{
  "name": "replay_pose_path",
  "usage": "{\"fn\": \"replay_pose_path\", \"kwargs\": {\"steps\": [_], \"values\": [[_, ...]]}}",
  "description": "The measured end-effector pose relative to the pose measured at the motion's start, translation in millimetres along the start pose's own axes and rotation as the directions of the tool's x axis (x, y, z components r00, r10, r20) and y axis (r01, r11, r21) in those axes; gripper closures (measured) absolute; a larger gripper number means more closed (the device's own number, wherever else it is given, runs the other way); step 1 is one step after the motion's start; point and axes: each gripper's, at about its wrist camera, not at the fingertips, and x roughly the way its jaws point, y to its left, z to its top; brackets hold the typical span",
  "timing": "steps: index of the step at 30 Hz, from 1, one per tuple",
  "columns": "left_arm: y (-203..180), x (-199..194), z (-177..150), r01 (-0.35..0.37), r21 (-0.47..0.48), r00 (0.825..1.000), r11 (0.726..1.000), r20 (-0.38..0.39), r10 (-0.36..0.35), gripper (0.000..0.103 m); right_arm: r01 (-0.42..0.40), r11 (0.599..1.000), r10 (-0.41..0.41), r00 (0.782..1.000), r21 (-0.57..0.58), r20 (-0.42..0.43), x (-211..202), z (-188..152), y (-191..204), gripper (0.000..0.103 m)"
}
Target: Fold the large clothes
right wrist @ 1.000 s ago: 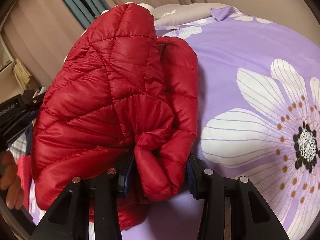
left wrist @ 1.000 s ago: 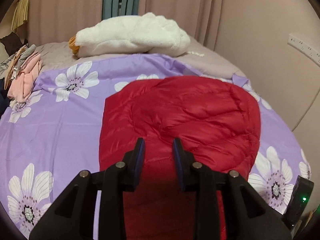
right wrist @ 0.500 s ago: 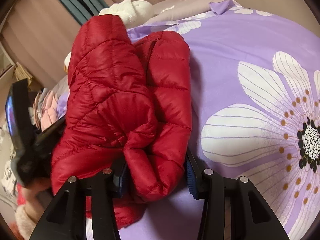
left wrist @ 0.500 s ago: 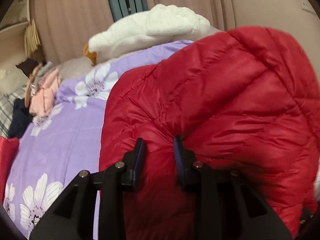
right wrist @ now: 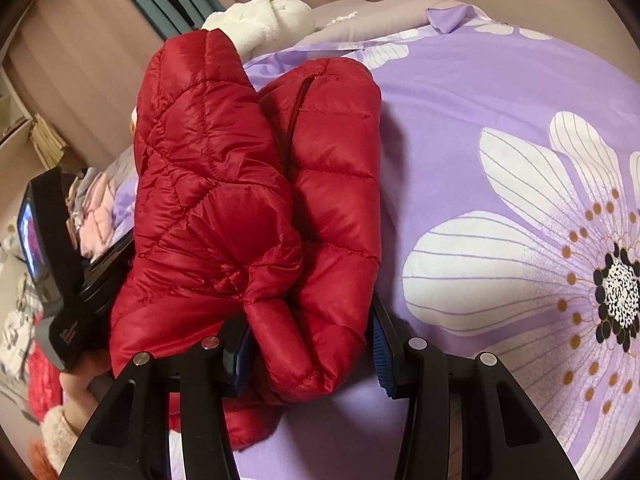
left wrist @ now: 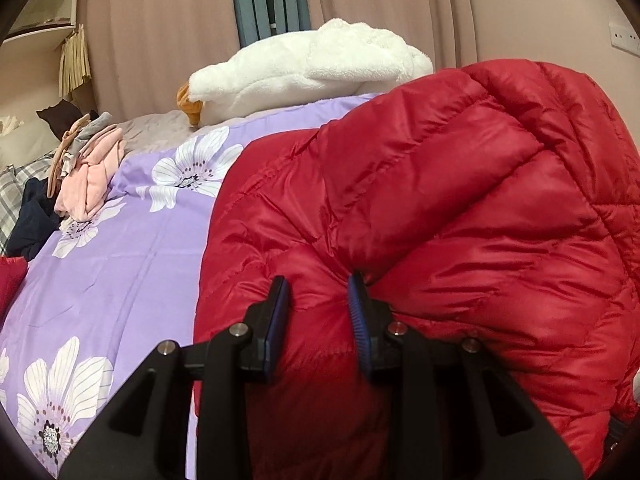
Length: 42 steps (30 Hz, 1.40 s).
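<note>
A red quilted puffer jacket [left wrist: 440, 220] lies on the purple flowered bedspread [left wrist: 132, 272], its right side heaped up high in the left wrist view. My left gripper [left wrist: 318, 300] is shut on a pinch of the jacket near its lower edge, the cloth bunching against the right pad. In the right wrist view the jacket [right wrist: 224, 184] is doubled into two thick padded layers with a zip line showing. My right gripper [right wrist: 312, 344] is shut on the fat fold at their near end. The left gripper's body [right wrist: 52, 248] and the hand [right wrist: 76, 384] holding it show at the left edge.
A white plush duck [left wrist: 312, 68] lies at the head of the bed before beige curtains. A pile of pink, grey and dark clothes [left wrist: 88, 168] sits at the far left. Bare bedspread [right wrist: 500, 120] stretches to the right of the jacket. A wall socket [left wrist: 624, 38] is top right.
The jacket's right side has gone from lying flat to standing heaped up beside the left gripper, which has dipped lower. In the right wrist view the left gripper's body has come in at the left.
</note>
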Motion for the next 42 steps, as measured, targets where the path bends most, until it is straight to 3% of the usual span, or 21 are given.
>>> {"fn": "replay_pose_path", "kwargs": {"steps": [7, 15, 21, 27, 35, 42], "values": [[-0.6, 0.7, 1.0, 0.002, -0.003, 1.0, 1.0, 0.001, -0.002, 0.07, -0.036, 0.999, 0.035, 0.999, 0.008, 0.013, -5.4, -6.4, -7.4, 0.057], [0.9, -5.8, 2.6, 0.012, 0.027, 1.0, 1.0, -0.025, -0.012, 0.07, -0.017, 1.0, 0.017, 1.0, -0.01, 0.002, -2.1, -5.0, -6.2, 0.056], [22.6, -38.2, -4.4, 0.177, -0.026, 0.982, 0.984, -0.067, -0.179, 0.07, 0.029, 0.998, -0.028, 1.0, -0.048, 0.011, 0.6, -5.1, 5.8, 0.056], [15.2, -43.2, -22.7, 0.189, 0.039, 0.98, 0.981, -0.079, -0.185, 0.07, 0.025, 0.999, -0.026, 1.0, -0.047, -0.013, 3.3, -2.6, 3.6, 0.056], [11.6, -29.1, -19.5, 0.223, 0.073, 0.966, 0.972, -0.151, -0.21, 0.07, 0.054, 0.997, -0.055, 0.998, -0.062, -0.02, 8.7, -1.1, 6.1, 0.054], [21.7, -47.0, -18.8, 0.227, 0.041, 0.968, 0.973, -0.121, -0.221, 0.07, 0.011, 0.999, -0.012, 1.0, -0.033, -0.008, -6.8, 2.2, -1.0, 0.054]]}}
